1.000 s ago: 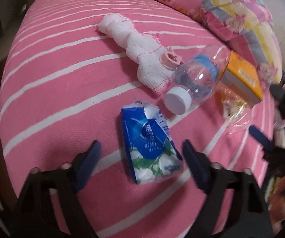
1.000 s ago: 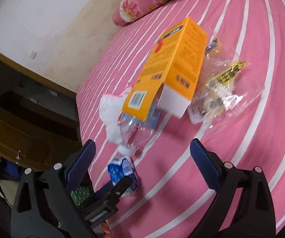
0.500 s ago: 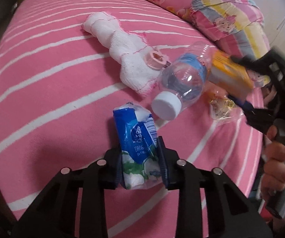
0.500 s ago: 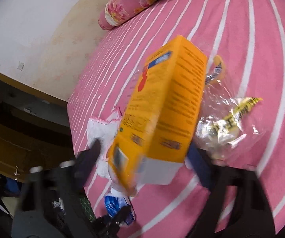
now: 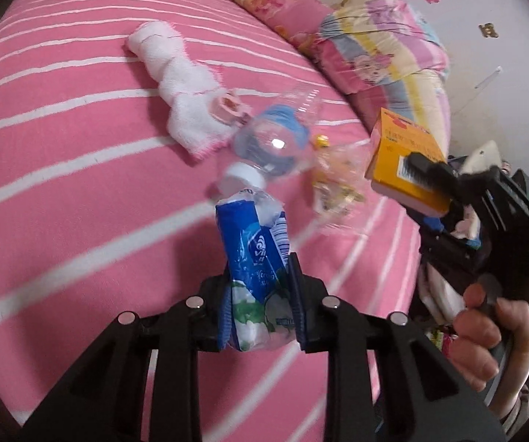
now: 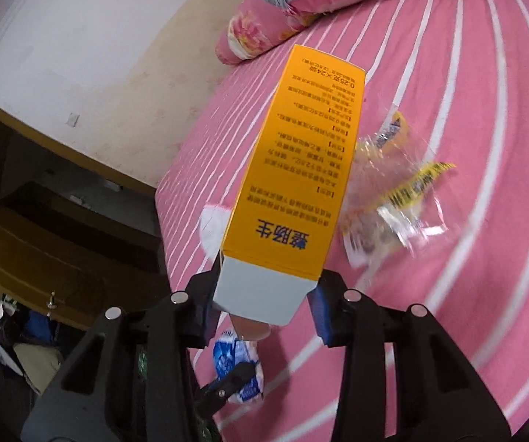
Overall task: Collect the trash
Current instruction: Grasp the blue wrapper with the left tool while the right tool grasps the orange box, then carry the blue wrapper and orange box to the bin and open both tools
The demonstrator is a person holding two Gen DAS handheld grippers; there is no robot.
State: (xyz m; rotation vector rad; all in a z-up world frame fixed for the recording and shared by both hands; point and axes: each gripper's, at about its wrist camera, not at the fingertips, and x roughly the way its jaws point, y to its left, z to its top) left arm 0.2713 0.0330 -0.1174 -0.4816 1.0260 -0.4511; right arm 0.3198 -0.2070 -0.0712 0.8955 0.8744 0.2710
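My left gripper [image 5: 261, 305] is closing, its jaws pinching the blue tissue pack [image 5: 255, 258] upright between them. My right gripper [image 6: 264, 305] is closing on the orange box [image 6: 301, 169], held by its white end. Beyond lie the plastic bottle [image 5: 272, 140], the clear wrapper [image 6: 393, 199] and the white towel [image 5: 179, 84] on the pink striped bed [image 5: 62, 129].

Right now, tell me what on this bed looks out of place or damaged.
Trash lies on the pink striped bed: a crumpled plastic bottle lying on its side and a torn clear wrapper beside it. A bunched white towel lies askew across the stripes. The blue tissue pack looks squashed and torn open on top.
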